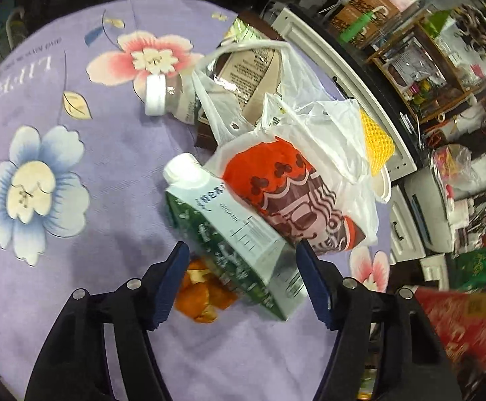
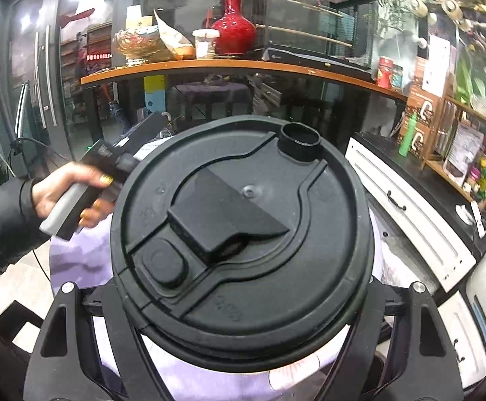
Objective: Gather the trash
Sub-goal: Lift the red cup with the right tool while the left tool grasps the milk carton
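In the left wrist view a green and white drink carton [image 1: 233, 230] lies on the purple flowered tablecloth [image 1: 76, 183], its base between my left gripper's [image 1: 243, 260] open fingers, which do not touch it. Orange peel [image 1: 203, 297] lies under the carton. Behind it a white plastic bag [image 1: 296, 133] holds a red paper cup [image 1: 286, 197]. A capped plastic bottle [image 1: 166, 97] lies further back. In the right wrist view my right gripper [image 2: 243, 300] is shut on a cup with a black plastic lid [image 2: 243, 240], which fills the view.
A yellow foam net [image 1: 375, 143] and a paper cup [image 1: 381, 183] sit at the bag's right. A brown box [image 1: 249, 67] lies in the bag's mouth. White cabinets [image 1: 350, 77] and cluttered shelves [image 1: 427, 50] stand past the table's right edge. A hand [image 2: 66, 193] holds the left gripper.
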`<state>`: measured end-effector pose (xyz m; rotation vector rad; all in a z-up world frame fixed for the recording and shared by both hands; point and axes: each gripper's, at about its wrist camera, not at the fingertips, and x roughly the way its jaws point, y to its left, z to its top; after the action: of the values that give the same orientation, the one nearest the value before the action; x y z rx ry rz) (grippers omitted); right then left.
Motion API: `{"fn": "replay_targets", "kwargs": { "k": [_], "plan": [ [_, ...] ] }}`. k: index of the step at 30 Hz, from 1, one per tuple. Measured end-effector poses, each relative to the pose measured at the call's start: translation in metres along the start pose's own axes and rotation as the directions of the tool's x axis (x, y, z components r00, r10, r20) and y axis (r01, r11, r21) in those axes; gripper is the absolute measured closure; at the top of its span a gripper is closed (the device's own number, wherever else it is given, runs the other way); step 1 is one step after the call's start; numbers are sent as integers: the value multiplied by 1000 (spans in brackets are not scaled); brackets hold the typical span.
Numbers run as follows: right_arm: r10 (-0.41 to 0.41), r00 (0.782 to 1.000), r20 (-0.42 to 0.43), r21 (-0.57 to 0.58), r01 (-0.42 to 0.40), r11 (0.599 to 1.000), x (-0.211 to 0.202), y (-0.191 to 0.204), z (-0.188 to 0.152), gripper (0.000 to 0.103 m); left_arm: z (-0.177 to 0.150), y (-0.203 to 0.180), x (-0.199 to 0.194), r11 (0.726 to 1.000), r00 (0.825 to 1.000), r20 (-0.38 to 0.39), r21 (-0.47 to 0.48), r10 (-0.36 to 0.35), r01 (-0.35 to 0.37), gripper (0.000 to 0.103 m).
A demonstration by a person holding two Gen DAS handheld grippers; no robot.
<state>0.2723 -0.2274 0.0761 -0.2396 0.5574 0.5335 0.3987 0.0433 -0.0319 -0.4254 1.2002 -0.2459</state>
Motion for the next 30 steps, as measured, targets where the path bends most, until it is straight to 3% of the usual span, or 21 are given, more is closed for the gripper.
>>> {"fn": "replay_targets", "kwargs": {
  "k": [8, 12, 18, 24, 30],
  "plan": [
    [-7, 1000, -16, 42, 7, 999, -12, -14, -37, 24, 12, -12, 21, 994, 993, -49, 0, 109, -110, 38],
    [-14, 1000, -23, 91, 16, 996, -17, -25, -54, 24, 11, -16, 22, 989, 988, -32, 20, 150, -149, 40],
    [-36, 999, -21, 146, 39, 989, -25, -36, -74, 24, 1, -17, 11, 986, 987, 3, 42, 160, -160, 49],
    [-48, 999, -23, 169, 51, 984, -32, -37, -89, 24, -12, -11, 0, 986, 988, 9, 65, 152, -152, 50],
    [-49, 998, -31, 178, 53, 983, -36, -30, -96, 24, -5, -30, 20, 958, 967, -63, 167, 246, -233, 44]
  ]
}}
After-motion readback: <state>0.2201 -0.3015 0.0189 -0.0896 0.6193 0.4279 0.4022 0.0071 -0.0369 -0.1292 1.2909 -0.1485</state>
